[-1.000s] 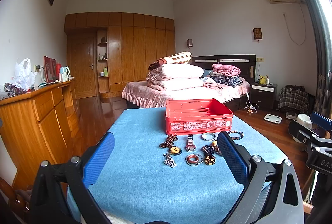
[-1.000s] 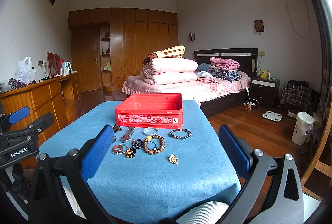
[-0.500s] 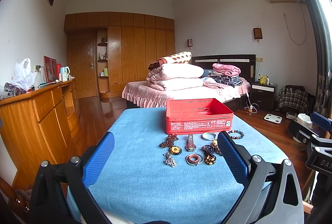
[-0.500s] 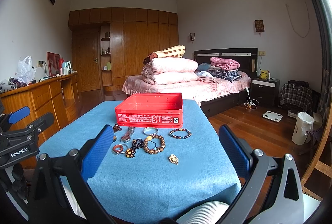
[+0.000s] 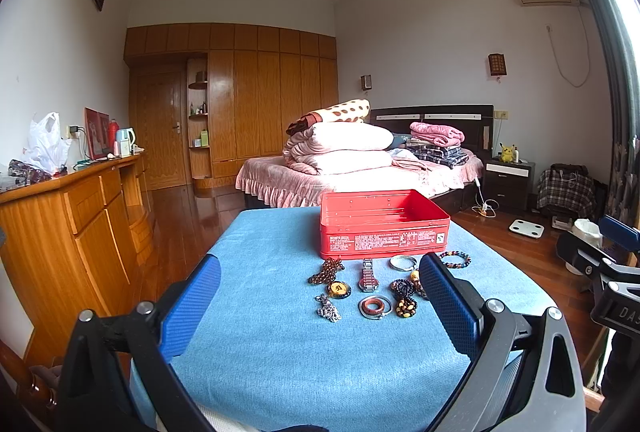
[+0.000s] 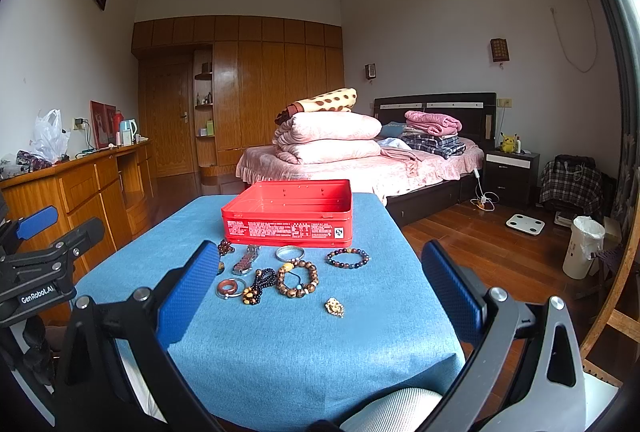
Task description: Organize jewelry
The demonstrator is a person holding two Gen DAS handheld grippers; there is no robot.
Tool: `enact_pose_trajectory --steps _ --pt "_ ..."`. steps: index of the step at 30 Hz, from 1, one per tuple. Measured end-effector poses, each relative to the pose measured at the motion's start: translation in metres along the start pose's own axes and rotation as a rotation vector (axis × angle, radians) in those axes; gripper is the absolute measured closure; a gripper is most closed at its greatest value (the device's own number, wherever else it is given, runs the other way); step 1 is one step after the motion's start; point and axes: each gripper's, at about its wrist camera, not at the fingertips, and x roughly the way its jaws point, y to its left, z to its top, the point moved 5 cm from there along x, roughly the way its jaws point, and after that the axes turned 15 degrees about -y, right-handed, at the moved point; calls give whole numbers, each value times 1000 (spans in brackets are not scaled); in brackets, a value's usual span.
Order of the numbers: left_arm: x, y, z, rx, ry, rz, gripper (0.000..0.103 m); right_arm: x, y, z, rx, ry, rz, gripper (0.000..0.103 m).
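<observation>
both tongs, left [image 5: 318, 306] and right [image 6: 316, 290], gape apart above jewelry [image 6: 298, 278] before red tin [image 6: 290, 213].

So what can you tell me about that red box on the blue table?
The red box is a shallow rectangular tin, apparently painted metal, with rounded corners and no lid on it. Small white print and a small square logo cover its near side. As far as its inside shows, it looks empty. It sits flat on the blue tablecloth, behind the row of jewelry, apparently touching none of it. Neither tool touches it.
</observation>
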Motion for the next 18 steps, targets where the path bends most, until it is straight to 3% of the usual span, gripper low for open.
enact_pose_trajectory --steps 18 --pt "0 0 0 1 -1 0 6 0 2 2 -1 -4 -1 5"
